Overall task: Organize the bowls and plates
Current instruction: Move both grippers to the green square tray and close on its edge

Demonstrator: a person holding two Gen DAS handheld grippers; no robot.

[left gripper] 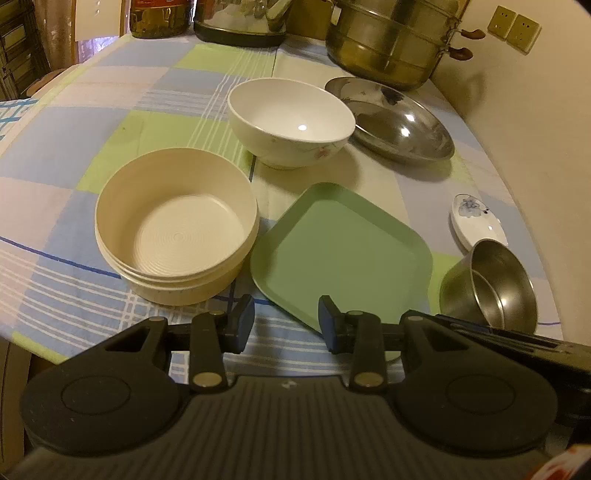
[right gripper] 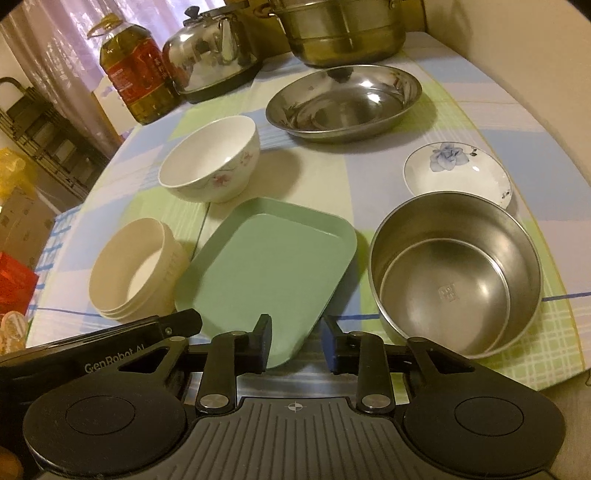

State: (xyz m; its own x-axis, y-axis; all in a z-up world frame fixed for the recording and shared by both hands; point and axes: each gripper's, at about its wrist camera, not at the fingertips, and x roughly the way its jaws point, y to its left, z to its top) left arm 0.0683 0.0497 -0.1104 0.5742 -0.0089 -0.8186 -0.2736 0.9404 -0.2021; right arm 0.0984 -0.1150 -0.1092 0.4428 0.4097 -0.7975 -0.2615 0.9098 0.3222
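Both my tongs hang open over the near edge of the desk [left gripper: 74,206], holding nothing, and the green plate [left gripper: 343,251] lies straight ahead of each, its near corner almost between the fingers. My left tongs [left gripper: 286,325] have that corner just beside their right finger; my right tongs [right gripper: 295,341] have it just beside their left finger, so the plate sits between my two hands and neither is clearly nearer. It is a rounded square set cornerwise to me, with no real long axis, one diagonal running near to far. Left of it, close but I think not touching, stands the ribbed cream bowl [left gripper: 177,229]; right of it the steel bowl [right gripper: 454,273], which my right hand would reach first. Beyond the plate sits the white flowered bowl [left gripper: 291,122], and further right the wide steel dish [right gripper: 343,99], with the small blue-flower saucer [right gripper: 458,173] just behind the steel bowl. I judge the sorting has not begun, since nothing is stacked. The right view shows the steel bowl's full inside and the whole saucer, which the left view crowds to its edge; the left view shows the cream bowl's ribbed floor, which the right view shows only in part. The oil bottle [right gripper: 133,70], kettle [right gripper: 210,51] and steamer pot [right gripper: 340,29] stand at the far edge
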